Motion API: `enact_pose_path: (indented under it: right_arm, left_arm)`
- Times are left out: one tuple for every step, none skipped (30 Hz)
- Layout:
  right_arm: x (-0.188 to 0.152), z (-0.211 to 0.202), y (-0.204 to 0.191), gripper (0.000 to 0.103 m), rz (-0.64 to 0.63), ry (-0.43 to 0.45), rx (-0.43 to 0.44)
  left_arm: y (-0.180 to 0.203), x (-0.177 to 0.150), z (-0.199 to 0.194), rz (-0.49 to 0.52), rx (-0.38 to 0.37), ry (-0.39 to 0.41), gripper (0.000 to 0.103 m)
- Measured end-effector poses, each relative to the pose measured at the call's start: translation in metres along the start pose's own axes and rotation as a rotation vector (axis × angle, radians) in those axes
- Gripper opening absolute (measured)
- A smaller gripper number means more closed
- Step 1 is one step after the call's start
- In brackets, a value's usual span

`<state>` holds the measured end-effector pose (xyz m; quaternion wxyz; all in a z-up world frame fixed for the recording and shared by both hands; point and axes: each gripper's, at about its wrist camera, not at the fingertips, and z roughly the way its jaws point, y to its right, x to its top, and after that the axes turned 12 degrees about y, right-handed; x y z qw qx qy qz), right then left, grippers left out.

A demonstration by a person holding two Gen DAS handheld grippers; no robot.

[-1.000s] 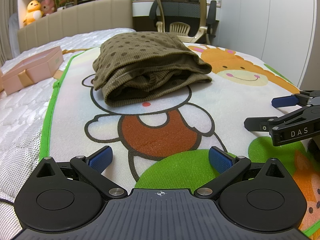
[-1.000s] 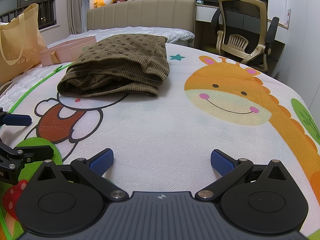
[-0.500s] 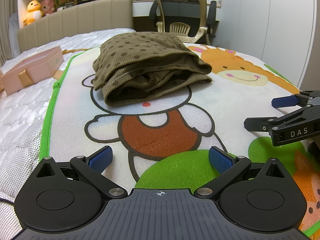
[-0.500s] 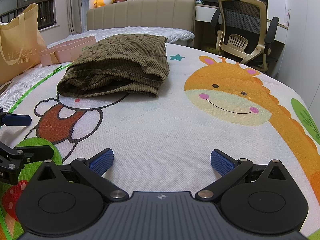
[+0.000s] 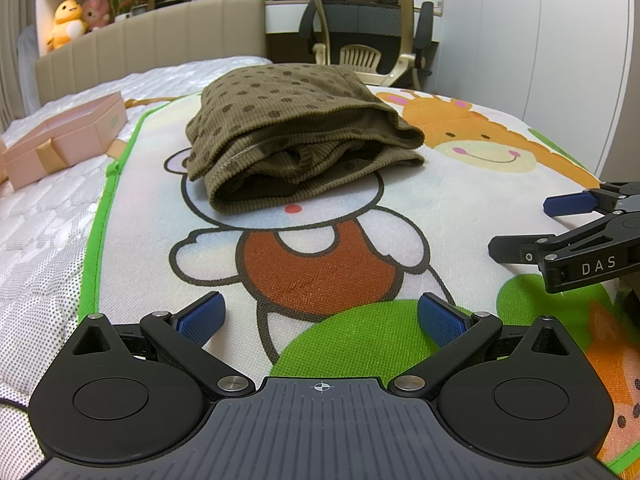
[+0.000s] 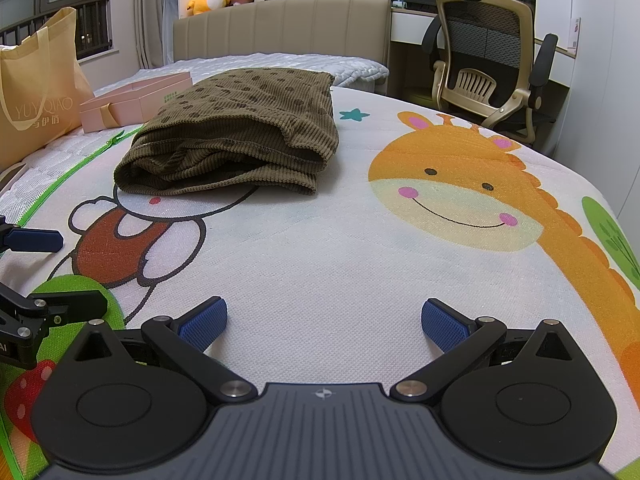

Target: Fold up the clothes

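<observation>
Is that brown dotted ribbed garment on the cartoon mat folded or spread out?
Folded. The brown dotted ribbed garment lies in a compact bundle, several stacked layers showing at its near edge.

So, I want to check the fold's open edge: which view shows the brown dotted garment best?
The left wrist view: the brown dotted garment sits nearer and central, its layered open end facing the camera. The right wrist view shows it farther off, left of centre and at an angle.

Tote bag (image 6: 32, 92) cut off left.
</observation>
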<state>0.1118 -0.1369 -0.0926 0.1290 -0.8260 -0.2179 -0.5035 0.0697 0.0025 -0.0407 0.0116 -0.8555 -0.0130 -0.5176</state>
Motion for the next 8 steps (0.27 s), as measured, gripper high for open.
enact_pose_path:
  right_arm:
    - [0.0,0.0,0.0,0.103,0.0,0.0,0.0]
    - [0.0,0.0,0.0001,0.103,0.0,0.0,0.0]
    - [0.0,0.0001,0.0001,0.103,0.0,0.0,0.0]
    - [-0.0001,0.0001,0.0002,0.103,0.0,0.0,0.0]
    - [-0.0001,0.0,0.0003,0.103,0.0,0.0,0.0]
    - [-0.0001,0.0,0.0003,0.103,0.0,0.0,0.0]
    - [-0.0001,0.0,0.0004,0.103,0.001,0.0,0.001]
    - [-0.0001,-0.0001,0.0008,0.103,0.003,0.001,0.002]
  left_arm:
    - [0.0,0.0001,0.0001,0.0,0.001,0.0,0.103]
    - [0.0,0.0001,0.0002,0.0,0.001,0.0,0.103]
    - [-0.0001,0.0001,0.0003,0.0,0.001,0.0,0.103]
    - [-0.0002,0.0001,0.0003,0.0,0.001,0.0,0.103]
    - [-0.0002,0.0001,0.0003,-0.001,0.001,0.0,0.103]
    - [-0.0001,0.0001,0.0003,-0.001,0.002,0.0,0.103]
    - [-0.0002,0.0001,0.0003,-0.001,0.002,0.0,0.103]
    - [-0.0003,0.0,0.0002,-0.002,0.002,0.0,0.103]
